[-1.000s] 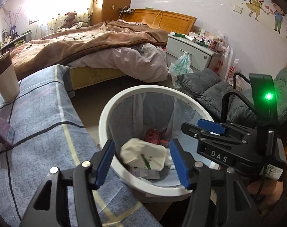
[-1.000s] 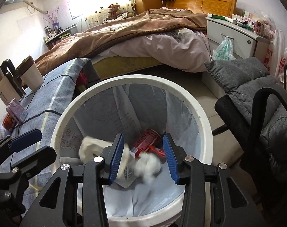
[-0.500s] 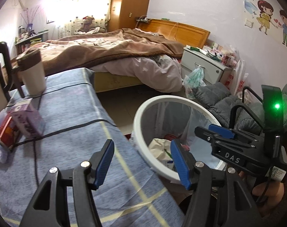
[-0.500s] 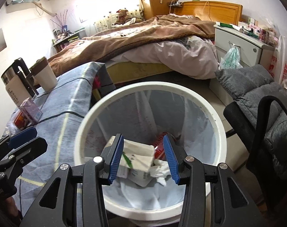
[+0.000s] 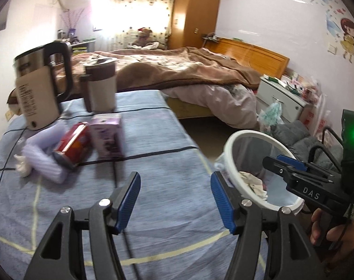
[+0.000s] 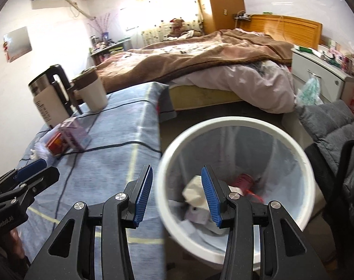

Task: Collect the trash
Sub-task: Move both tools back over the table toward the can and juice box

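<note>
Your left gripper (image 5: 174,200) hovered with jaws wide and empty over the blue woven worktop (image 5: 167,154), nearer than your equally wide, empty right gripper (image 6: 175,193) to the glossy red can (image 5: 72,142) lying ahead-left, its long axis slanting away beside the purple carton (image 5: 108,134).

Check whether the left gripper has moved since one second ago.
Yes. The left gripper has swung left, away from the white trash bin and over the blue-covered table, now facing the red can and purple carton.
</note>
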`<act>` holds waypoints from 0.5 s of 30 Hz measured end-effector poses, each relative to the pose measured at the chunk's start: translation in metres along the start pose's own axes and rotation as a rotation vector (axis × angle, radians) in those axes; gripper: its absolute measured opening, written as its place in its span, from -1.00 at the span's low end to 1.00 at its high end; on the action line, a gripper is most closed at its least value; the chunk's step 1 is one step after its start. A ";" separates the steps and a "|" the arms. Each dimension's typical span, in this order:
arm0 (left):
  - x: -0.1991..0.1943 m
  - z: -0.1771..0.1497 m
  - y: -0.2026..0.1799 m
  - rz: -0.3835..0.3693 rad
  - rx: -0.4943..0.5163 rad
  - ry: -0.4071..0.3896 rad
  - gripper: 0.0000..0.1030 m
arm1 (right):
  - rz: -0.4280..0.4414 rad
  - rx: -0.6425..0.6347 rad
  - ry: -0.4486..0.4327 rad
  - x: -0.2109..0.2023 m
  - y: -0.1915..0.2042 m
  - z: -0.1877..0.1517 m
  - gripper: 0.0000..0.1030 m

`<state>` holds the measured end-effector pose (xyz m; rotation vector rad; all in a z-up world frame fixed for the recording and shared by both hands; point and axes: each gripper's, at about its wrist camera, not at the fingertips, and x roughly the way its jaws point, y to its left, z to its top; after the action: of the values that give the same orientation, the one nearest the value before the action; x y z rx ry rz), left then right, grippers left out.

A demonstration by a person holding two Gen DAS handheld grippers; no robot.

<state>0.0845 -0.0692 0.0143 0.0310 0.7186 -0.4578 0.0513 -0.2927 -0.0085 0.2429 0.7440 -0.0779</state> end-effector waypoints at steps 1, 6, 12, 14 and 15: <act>-0.003 -0.002 0.007 0.009 -0.009 -0.002 0.26 | 0.011 -0.005 0.001 0.001 0.005 0.000 -0.13; -0.017 -0.010 0.041 0.060 -0.060 -0.018 0.26 | 0.048 -0.047 0.006 0.007 0.032 -0.002 -0.13; -0.031 -0.017 0.078 0.120 -0.117 -0.024 0.27 | 0.085 -0.083 0.016 0.015 0.058 -0.003 -0.13; -0.034 -0.019 0.088 0.144 -0.123 -0.027 0.27 | 0.101 -0.096 0.021 0.018 0.068 -0.003 -0.13; -0.035 -0.021 0.092 0.151 -0.131 -0.025 0.27 | 0.105 -0.101 0.021 0.019 0.071 -0.003 -0.13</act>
<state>0.0869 0.0316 0.0093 -0.0433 0.7148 -0.2658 0.0741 -0.2225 -0.0101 0.1867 0.7531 0.0616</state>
